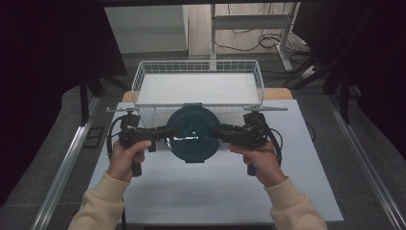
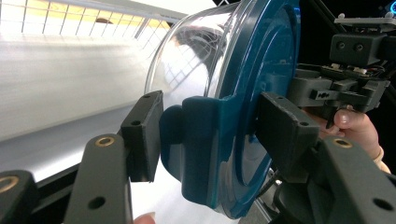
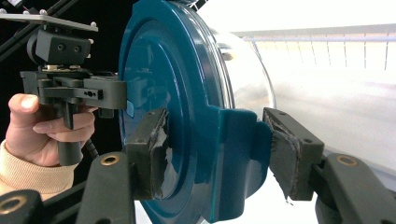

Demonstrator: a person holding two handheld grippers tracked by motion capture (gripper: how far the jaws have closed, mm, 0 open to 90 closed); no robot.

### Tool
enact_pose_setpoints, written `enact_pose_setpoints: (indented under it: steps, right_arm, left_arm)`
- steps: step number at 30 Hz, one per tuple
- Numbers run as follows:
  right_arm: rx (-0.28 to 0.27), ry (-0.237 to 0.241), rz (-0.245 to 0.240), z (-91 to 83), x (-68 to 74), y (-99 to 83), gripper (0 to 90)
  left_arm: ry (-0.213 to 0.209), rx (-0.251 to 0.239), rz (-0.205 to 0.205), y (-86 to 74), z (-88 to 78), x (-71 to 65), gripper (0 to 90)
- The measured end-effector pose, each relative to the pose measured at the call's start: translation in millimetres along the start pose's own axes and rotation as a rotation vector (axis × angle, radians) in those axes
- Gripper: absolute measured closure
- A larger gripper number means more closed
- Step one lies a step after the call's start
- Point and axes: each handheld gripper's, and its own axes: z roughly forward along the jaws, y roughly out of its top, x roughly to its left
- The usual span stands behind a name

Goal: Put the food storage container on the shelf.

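A round container (image 1: 194, 136) with a dark blue lid and a clear bowl is held between my two grippers above the white table (image 1: 215, 191), lid facing up, just in front of the wire basket. My left gripper (image 1: 167, 134) comes in from the left. It is shut on the blue side latch (image 2: 201, 140), with one pad (image 2: 142, 135) under the latch and the other on the lid (image 2: 261, 60). My right gripper (image 1: 218, 133) comes in from the right and is shut on the opposite latch (image 3: 229, 149). The clear bowl (image 3: 245, 70) hangs below the lid (image 3: 159, 70).
A white wire basket (image 1: 198, 67) stands at the table's far edge, right behind the container, with a white sheet inside it. Both hands (image 1: 125, 160) grip the handles at the near side. Dark floor and metal rails (image 1: 67, 163) flank the table.
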Motion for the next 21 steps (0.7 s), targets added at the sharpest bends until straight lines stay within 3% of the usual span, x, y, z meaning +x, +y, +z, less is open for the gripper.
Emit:
enact_pose_setpoints:
  steps: [12,21]
  right_arm:
    - [-0.014,0.002,-0.007,1.8,-5.5,32.9,43.1]
    - [-0.014,0.001,-0.009,11.5,-14.8,60.5,43.1]
  left_arm:
    - [-0.015,-0.029,0.004,35.8,2.9,3.4,42.9]
    - [-0.016,-0.04,-0.002,62.2,6.1,13.5,43.1]
